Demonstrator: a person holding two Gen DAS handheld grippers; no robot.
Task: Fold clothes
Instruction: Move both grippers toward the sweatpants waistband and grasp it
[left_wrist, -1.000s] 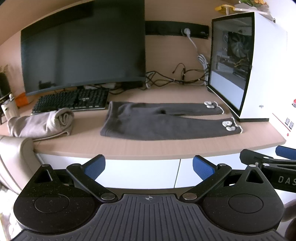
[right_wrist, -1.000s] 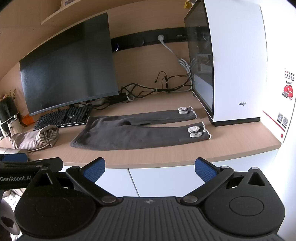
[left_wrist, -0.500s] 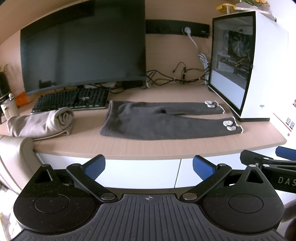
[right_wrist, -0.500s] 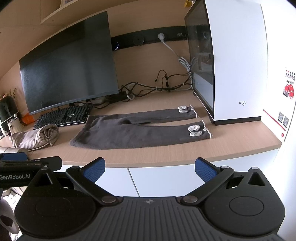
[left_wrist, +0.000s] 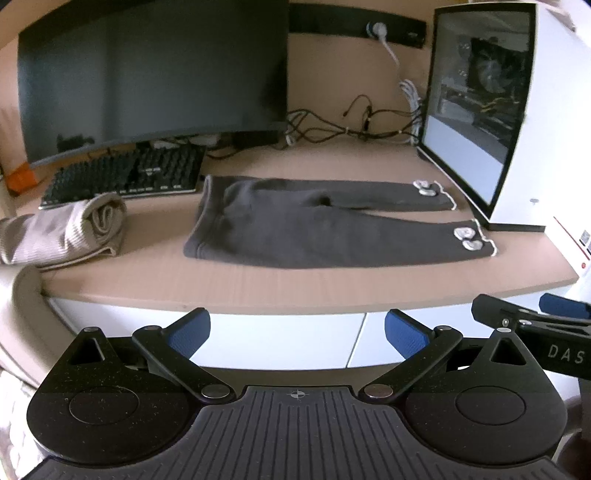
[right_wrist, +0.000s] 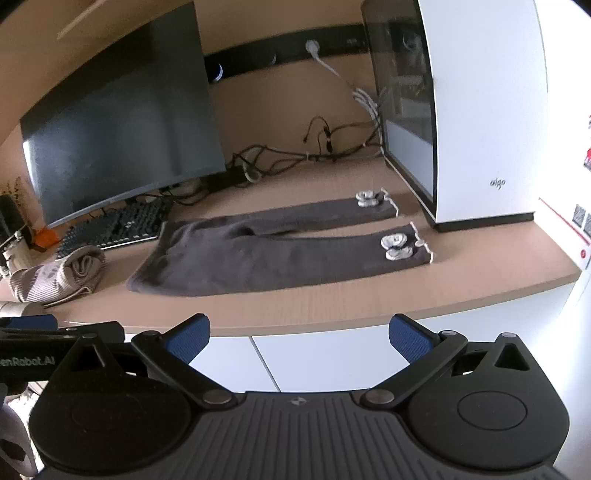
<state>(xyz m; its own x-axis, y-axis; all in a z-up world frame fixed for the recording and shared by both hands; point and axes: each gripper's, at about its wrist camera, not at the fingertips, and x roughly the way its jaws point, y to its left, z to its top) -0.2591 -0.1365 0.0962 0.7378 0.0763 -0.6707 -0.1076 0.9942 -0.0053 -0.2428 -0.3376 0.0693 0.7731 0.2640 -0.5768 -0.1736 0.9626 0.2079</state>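
Dark grey trousers (left_wrist: 295, 229) (right_wrist: 258, 254) lie flat on the wooden desk (left_wrist: 258, 291), waistband to the left, legs stretched right, with small pale bows at the cuffs (left_wrist: 467, 238). A beige ribbed garment (left_wrist: 62, 230) (right_wrist: 59, 277) sits rolled up at the desk's left. My left gripper (left_wrist: 297, 334) hangs open in front of the desk edge, below the trousers, with nothing between its blue pads. My right gripper (right_wrist: 299, 336) is also open and empty, short of the desk edge. Each gripper shows at the side of the other's view.
A large dark monitor (left_wrist: 147, 81) and a black keyboard (left_wrist: 125, 177) stand behind the clothes at the left. A white computer case (left_wrist: 517, 122) (right_wrist: 472, 118) blocks the right end, with tangled cables (left_wrist: 351, 125) along the back wall. White cabinet fronts (left_wrist: 280, 339) lie below the desk.
Both views have drawn closer to the desk, so the trousers look larger and lower in frame. The clothes have not moved. Both grippers stay open.
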